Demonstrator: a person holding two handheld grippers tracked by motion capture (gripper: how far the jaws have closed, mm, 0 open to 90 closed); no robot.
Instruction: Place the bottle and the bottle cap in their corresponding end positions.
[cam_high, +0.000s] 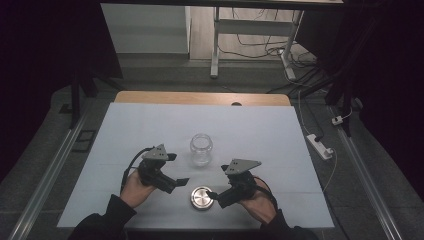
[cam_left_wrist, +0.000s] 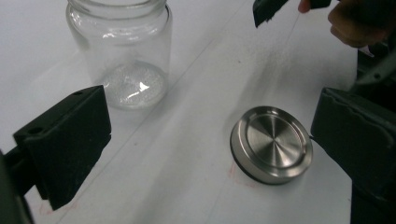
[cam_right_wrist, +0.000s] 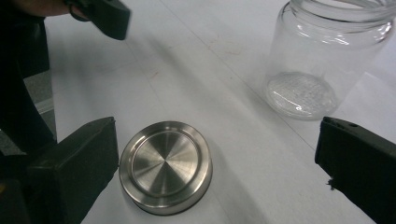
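Left claw: we see the left claw (cam_high: 176, 169) with its jaws spread wide and nothing between them, held low over the bench just to the left of the lid.
Right claw: the right claw (cam_high: 216, 183) is spread as well, empty, its tip just beside the lid's right edge – whether it touches the rim we cannot tell.
Lid: the lid (cam_high: 201, 197) lies flat on the bench between the two claws, near the person's edge; in the right gripper view (cam_right_wrist: 166, 165) one jaw stands just beside it.
Lid, looks: round, brushed steel with a raised rim, faint concentric rings on top and a dark band around its base.
Lid, handling: we judge it stiff, fairly light and slick – best pinched across its rim, since the flat top offers nothing to bite.
Jar: the jar (cam_high: 201, 148) stands upright and open beyond the lid, apart from both claws.
Jar, looks: clear glass, empty, thick stippled bottom, threaded neck.
Jar, handling: we take it as rigid, smooth and breakable; we would grip its straight wall below the neck, gently.
Bench: the bench (cam_high: 125, 125) wears a pale white sheet.
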